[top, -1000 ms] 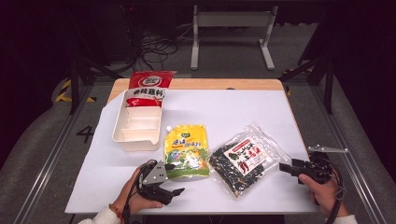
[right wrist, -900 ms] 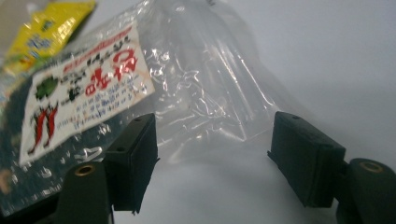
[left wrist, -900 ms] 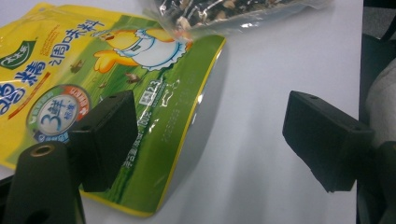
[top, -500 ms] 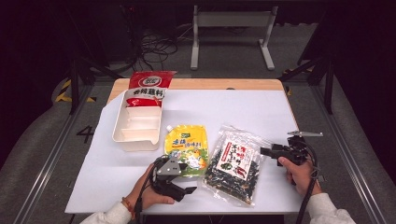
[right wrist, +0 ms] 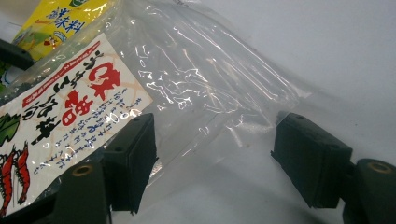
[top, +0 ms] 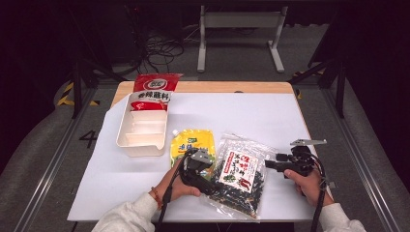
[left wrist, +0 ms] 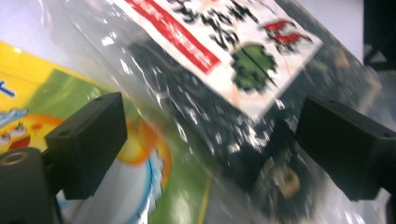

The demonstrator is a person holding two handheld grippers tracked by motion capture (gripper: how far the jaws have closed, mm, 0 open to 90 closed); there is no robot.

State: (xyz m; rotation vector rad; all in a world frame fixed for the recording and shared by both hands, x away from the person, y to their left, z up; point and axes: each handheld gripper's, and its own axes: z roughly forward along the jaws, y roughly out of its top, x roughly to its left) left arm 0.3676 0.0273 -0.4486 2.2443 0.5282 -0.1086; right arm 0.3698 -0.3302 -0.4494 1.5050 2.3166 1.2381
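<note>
You are at the approach stage: both grippers are positioned at the clear seaweed bag (top: pixel 238 176), and no grasp is made yet. Your left gripper (top: pixel 209 186) stands at the bag's near-left edge, where the bag overlaps the yellow sauce pouch (top: pixel 191 145); in the left gripper view its jaws stand wide apart, with the bag (left wrist: pixel 224 93) and the pouch (left wrist: pixel 56 107) lying between and beyond them, and neither pad presses the film. Your right gripper (top: pixel 268 164) points at the bag's right edge; in the right gripper view its jaws are likewise spread wide, straddling the empty, transparent end of the bag (right wrist: pixel 205 84), without closing on it. Judged from this, everything remains to be done: closing on the film, lifting, and placing. The white divided tray (top: pixel 140 130) at the left of the table holds nothing visible in its compartments, apart from the red sauce pouch (top: pixel 153 92) resting over its far end. The bag itself lies flat and slantwise on the white table cover (top: pixel 251 111), near the front edge, between your two hands. It is a crinkled, glossy plastic bag filled with dark dried material, with a white label bearing red and black characters and a shrimp drawing. Expect the film to be slippery and the contents to shift when lifted.
</note>
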